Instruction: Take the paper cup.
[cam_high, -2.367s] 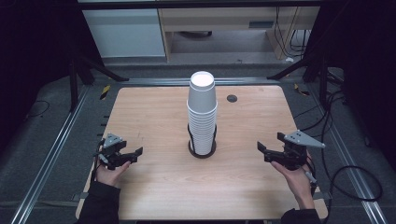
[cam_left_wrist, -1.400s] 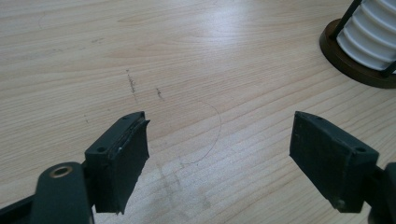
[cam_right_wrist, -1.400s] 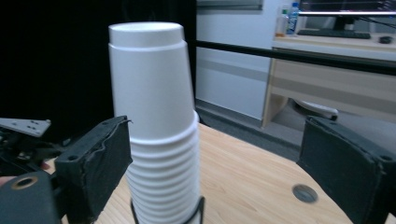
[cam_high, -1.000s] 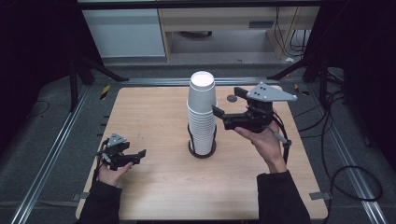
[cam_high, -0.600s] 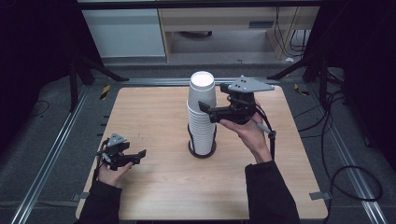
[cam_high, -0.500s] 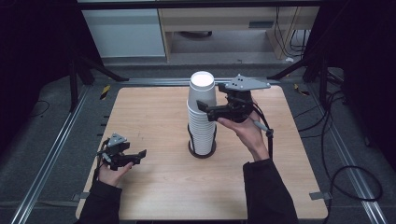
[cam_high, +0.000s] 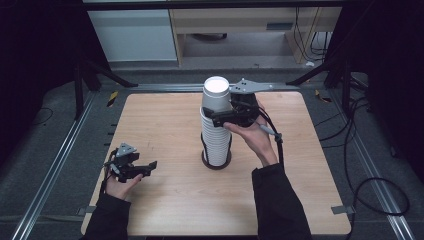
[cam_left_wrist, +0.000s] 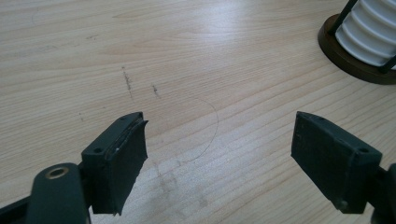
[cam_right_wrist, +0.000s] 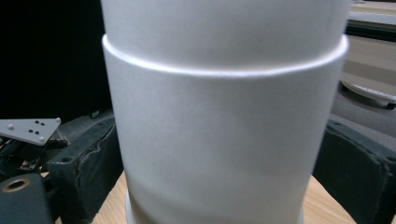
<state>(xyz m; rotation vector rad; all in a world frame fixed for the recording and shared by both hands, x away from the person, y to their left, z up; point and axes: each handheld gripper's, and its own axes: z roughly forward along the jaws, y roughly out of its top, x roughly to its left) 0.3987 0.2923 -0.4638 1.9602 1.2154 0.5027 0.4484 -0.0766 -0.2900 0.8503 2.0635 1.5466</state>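
Observation:
A tall stack of white paper cups (cam_high: 216, 137) stands in a dark round holder (cam_high: 206, 161) at the middle of the wooden table (cam_high: 160, 120). My right gripper (cam_high: 216, 114) is raised at the stack's upper cups, one jaw on each side. In the right gripper view its black jaws flank the top cup (cam_right_wrist: 224, 140), very close to its walls. My left gripper (cam_high: 148, 168) rests low near the table's front left, open and holding nothing. The left gripper view has the stack (cam_left_wrist: 373, 28) and holder (cam_left_wrist: 345, 53) at the upper right.
Metal rails run along both sides of the table, with dark floor and cables beyond. A white cabinet and a shelf stand behind the far edge. Bare wood lies all round the holder.
My right gripper has risen from the front right of the table and moved left to the top of the cup stack, its jaws now astride the upper cups. The left gripper has barely moved.

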